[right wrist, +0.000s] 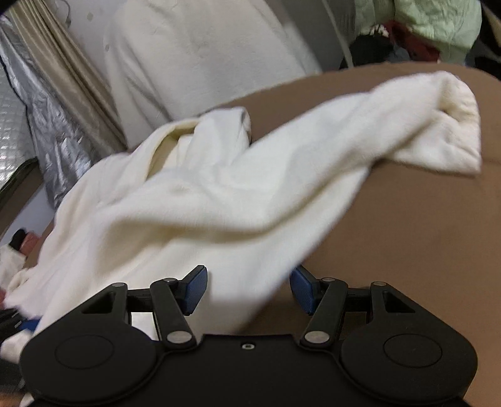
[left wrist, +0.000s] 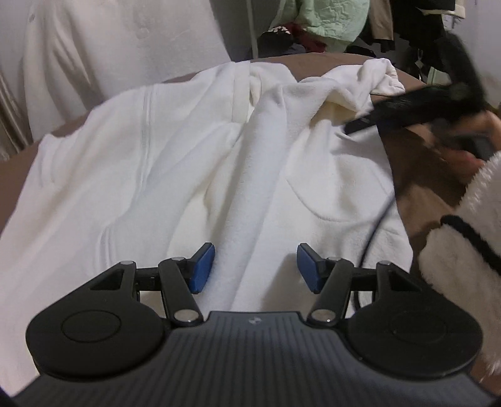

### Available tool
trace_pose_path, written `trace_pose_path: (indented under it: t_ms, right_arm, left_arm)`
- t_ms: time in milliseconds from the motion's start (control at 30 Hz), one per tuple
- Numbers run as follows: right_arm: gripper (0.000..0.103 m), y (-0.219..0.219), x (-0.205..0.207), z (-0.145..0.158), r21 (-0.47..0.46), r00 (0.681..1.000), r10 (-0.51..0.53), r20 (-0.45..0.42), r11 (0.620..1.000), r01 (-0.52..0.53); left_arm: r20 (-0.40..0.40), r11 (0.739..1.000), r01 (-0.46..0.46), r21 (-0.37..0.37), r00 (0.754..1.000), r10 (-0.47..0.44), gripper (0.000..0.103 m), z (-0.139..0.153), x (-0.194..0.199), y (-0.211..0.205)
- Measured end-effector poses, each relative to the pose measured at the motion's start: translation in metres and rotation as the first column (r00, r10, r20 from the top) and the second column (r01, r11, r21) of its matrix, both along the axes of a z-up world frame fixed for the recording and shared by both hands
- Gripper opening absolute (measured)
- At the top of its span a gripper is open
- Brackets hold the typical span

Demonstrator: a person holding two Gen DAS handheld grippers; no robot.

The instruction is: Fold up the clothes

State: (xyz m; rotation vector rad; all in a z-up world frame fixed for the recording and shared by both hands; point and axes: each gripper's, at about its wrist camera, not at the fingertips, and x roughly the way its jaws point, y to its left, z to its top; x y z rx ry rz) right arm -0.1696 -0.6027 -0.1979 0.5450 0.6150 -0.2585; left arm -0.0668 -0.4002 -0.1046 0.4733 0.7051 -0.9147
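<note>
A white fleece garment (left wrist: 175,175) lies spread on a brown surface (left wrist: 18,175), and a long fold runs down its middle. My left gripper (left wrist: 255,269) hovers over that fold, its blue pads (left wrist: 203,269) wide apart and pressing nothing. In the right wrist view the garment (right wrist: 188,213) lies crumpled, with one sleeve (right wrist: 438,125) stretched to the upper right. My right gripper (right wrist: 249,289) is open, with the garment's lower edge lying between its jaws but not pinched. In the left wrist view the right gripper (left wrist: 407,109) is a dark blur over the garment's right shoulder.
A hand (left wrist: 463,153) in a fluffy white sleeve with black trim (left wrist: 463,247) holds the right gripper, and a black cable (left wrist: 375,225) trails from it. Behind hang a white coat (right wrist: 194,50), a beige curtain (right wrist: 62,62), silver foil (right wrist: 40,131) and a green quilted garment (left wrist: 335,22).
</note>
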Motion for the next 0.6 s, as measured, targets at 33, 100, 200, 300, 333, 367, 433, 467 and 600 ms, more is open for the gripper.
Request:
trace_pose_path:
  t_ms: [33, 100, 200, 300, 333, 367, 433, 467, 600]
  right_arm:
    - [0.017, 0.001, 0.007, 0.002, -0.039, 1.000, -0.017, 0.001, 0.999, 0.017]
    - [0.007, 0.004, 0.010, 0.011, -0.096, 0.999, -0.046, 0.017, 0.994, 0.048]
    - [0.006, 0.016, -0.029, 0.048, -0.138, 0.980, -0.085, 0.181, 0.984, 0.111]
    - [0.006, 0.037, -0.094, 0.078, -0.196, 0.958, -0.154, 0.243, 0.959, 0.203]
    - [0.006, 0.040, -0.106, 0.075, -0.187, 0.961, -0.174, 0.215, 0.959, 0.215]
    - [0.006, 0.044, -0.118, 0.072, -0.178, 0.963, -0.194, 0.186, 0.957, 0.227]
    - [0.005, 0.051, -0.142, 0.066, -0.161, 0.964, -0.233, 0.128, 0.954, 0.252]
    - [0.005, 0.053, -0.147, 0.058, -0.163, 0.968, -0.242, 0.070, 0.954, 0.250]
    - [0.005, 0.046, -0.147, 0.028, -0.089, 0.968, -0.238, -0.078, 0.969, 0.231]
  left_arm:
    - [-0.004, 1.000, -0.002, -0.004, 1.000, 0.002, 0.058, 0.002, 0.000, 0.003]
    - [-0.034, 0.999, -0.029, -0.033, 0.999, 0.028, 0.058, 0.006, 0.003, 0.011]
    - [-0.057, 0.995, -0.053, -0.080, 0.997, 0.048, 0.058, 0.014, 0.005, 0.024]
    - [-0.065, 0.990, -0.059, -0.128, 0.997, 0.051, 0.059, 0.019, 0.007, 0.034]
    - [-0.091, 0.988, -0.059, -0.143, 0.995, 0.046, 0.060, 0.019, 0.008, 0.036]
    - [-0.120, 0.986, -0.060, -0.156, 0.992, 0.041, 0.060, 0.018, 0.010, 0.037]
    - [-0.174, 0.986, -0.059, -0.158, 0.984, 0.032, 0.060, 0.012, 0.010, 0.038]
    - [-0.188, 0.988, -0.050, -0.147, 0.982, 0.021, 0.060, 0.009, 0.009, 0.036]
    - [-0.182, 1.000, -0.019, -0.025, 0.983, 0.014, 0.060, -0.008, 0.002, 0.023]
